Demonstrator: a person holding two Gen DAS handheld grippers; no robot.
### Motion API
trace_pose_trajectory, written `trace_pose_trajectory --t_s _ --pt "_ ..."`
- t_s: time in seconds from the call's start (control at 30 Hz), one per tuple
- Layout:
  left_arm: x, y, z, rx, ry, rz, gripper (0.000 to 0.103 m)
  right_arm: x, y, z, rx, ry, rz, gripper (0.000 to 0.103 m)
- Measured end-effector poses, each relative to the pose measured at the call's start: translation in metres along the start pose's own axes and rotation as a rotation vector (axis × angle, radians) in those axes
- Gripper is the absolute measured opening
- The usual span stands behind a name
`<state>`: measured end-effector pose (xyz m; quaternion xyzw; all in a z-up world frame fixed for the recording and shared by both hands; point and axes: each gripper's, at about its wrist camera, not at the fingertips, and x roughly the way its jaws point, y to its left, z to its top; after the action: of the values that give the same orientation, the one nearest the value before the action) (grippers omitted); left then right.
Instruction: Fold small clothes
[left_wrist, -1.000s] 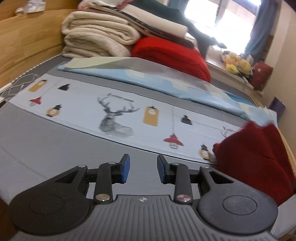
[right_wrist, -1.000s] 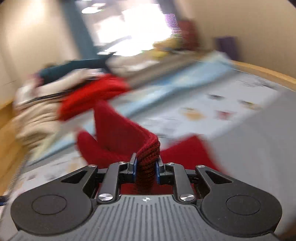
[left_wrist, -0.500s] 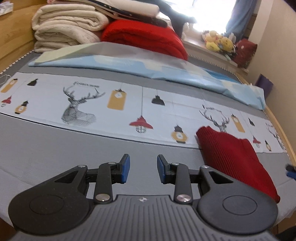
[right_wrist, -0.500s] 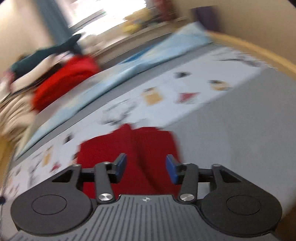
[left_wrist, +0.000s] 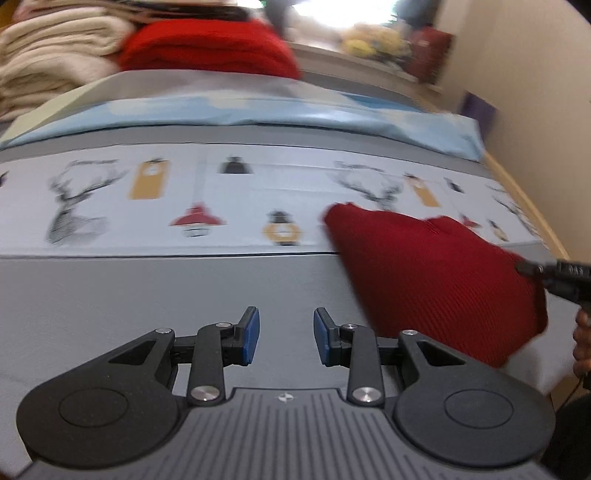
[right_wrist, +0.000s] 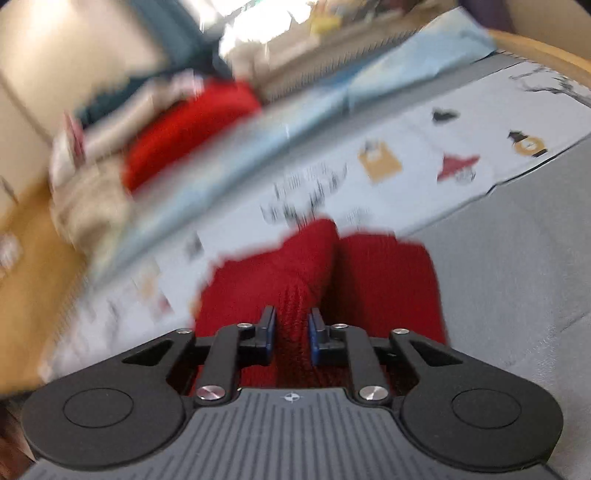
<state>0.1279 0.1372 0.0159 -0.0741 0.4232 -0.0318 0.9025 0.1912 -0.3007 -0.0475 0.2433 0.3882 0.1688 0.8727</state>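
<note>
The dark red knit garment lies on the bed's grey sheet, its far edge overlapping the white printed strip with deer heads, lamps and lanterns. In the left wrist view it sits at about 2 o'clock from the left gripper, near it but not between its fingers.

The left gripper hovers over bare grey sheet with its blue pads partly apart and nothing between them.

In the right wrist view the right gripper has a raised ridge of the same red knit between its blue pads; its jaws are closing, and the pads look pressed against the fabric on both sides. The rest of the garment spreads flat toward 12 o'clock and 1 o'clock from the fingers. This view is blurred, so finer detail of the fold cannot be told.

From the left wrist view, the right gripper's black tip meets the garment's edge at 3 o'clock, with part of the person's hand just below it.

Beyond the printed strip, toward 12 o'clock, lie a light blue folded sheet, a bright red blanket and, at 10 o'clock, a stack of cream blankets
</note>
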Motion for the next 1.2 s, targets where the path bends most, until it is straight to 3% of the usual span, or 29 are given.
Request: trace_pose_trajectory --t_s 0.07,0.13,0.17,0.27,0.37,0.47,0.57,0.63,0.93,1.0,1.1,1.2 --pt "0.008 -0.021 -0.002 0.032 0.006 -0.057 0.037 -0.004 -0.005 -0.003 -0.037 0.031 -0.065 0.016" --pt "0.019 -0.042 -0.005 0.050 0.026 -0.130 0.042 0.015 -0.014 -0.020 -0.115 0.190 -0.217 0.016" --pt "0.025 -0.052 -0.007 0.056 0.040 -0.162 0.042 0.021 -0.019 -0.025 -0.114 0.233 -0.247 0.016" --pt "0.046 -0.081 -0.015 0.080 0.074 -0.230 0.042 0.012 -0.019 -0.018 -0.100 0.165 -0.194 0.020" --pt "0.064 -0.102 -0.021 0.083 0.095 -0.277 0.042 -0.001 -0.015 -0.014 -0.095 0.097 -0.154 0.031" --pt "0.081 -0.109 -0.024 0.037 0.124 -0.314 0.042 -0.004 -0.015 -0.011 -0.096 0.113 -0.093 0.035" --pt "0.105 -0.110 -0.033 0.010 0.206 -0.315 0.039 0.009 -0.015 -0.017 -0.151 0.200 -0.128 0.041" --pt "0.127 -0.117 -0.051 0.063 0.318 -0.247 0.039 0.018 -0.016 -0.023 -0.182 0.246 -0.164 0.041" --pt "0.130 -0.126 -0.060 0.122 0.337 -0.206 0.040 0.032 -0.020 -0.026 -0.174 0.298 -0.191 0.055" --pt "0.127 -0.125 -0.050 0.127 0.376 -0.211 0.043 0.028 -0.025 -0.018 -0.125 0.270 -0.159 0.055" --pt "0.112 -0.111 -0.016 0.116 0.364 -0.228 0.047 0.010 -0.043 0.002 0.045 0.123 -0.098 0.054" --pt "0.108 -0.089 0.021 0.051 0.285 -0.230 0.056 0.013 -0.064 0.010 0.147 0.088 -0.213 0.056"
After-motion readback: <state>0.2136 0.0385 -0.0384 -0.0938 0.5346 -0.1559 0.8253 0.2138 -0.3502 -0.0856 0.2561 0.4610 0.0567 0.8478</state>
